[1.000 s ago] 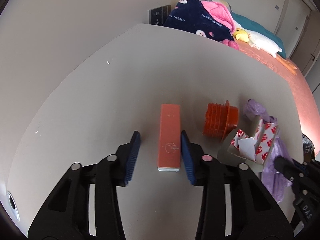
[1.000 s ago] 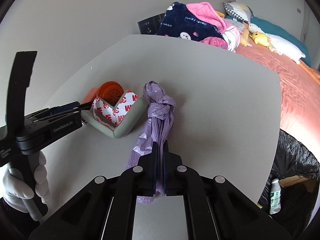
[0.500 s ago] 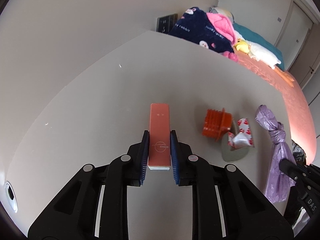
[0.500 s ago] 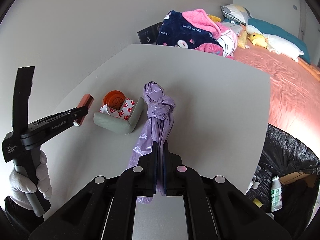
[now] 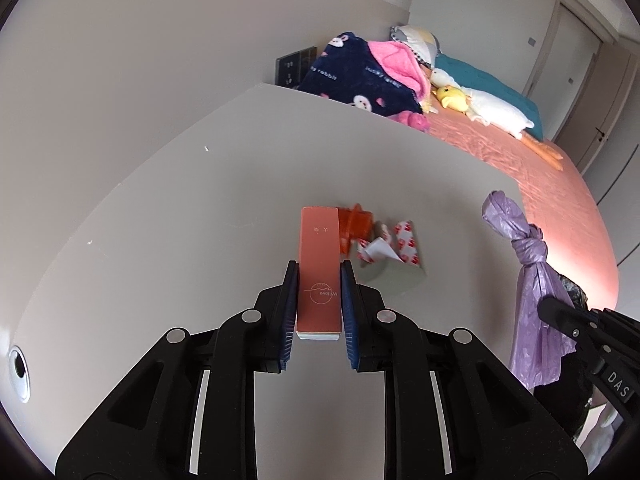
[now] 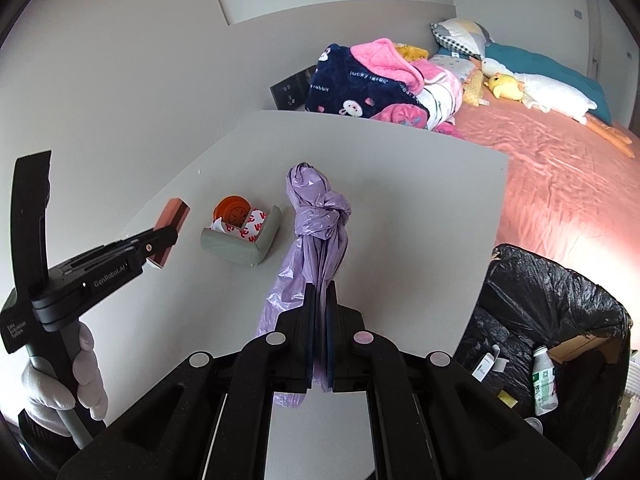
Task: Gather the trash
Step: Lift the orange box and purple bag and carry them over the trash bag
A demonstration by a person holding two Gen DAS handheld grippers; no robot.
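My left gripper [image 5: 319, 276] is shut on a long orange box [image 5: 319, 264], held clear above the grey table [image 5: 180, 240]. From the right wrist view the same box [image 6: 170, 220] sticks out of the left gripper [image 6: 166, 236]. My right gripper [image 6: 320, 292] is shut on a knotted purple plastic bag [image 6: 320, 216], which hangs lifted off the table; this bag [image 5: 528, 288] also shows at the right of the left wrist view. An orange ribbed cup [image 6: 232, 210] and a grey corner piece with red-and-white paper [image 6: 248, 236] lie on the table.
A bin lined with a black bag [image 6: 560, 320] stands below the table's right edge, holding a white bottle [image 6: 544, 380] and cardboard. A bed with a pink sheet [image 6: 560, 168], blankets and plush toys lies beyond. A gloved hand [image 6: 60, 384] holds the left gripper's handle.
The left gripper closed on the orange box and lifted it off the table. The right gripper rose with the purple bag, so the table and the bin look farther away.
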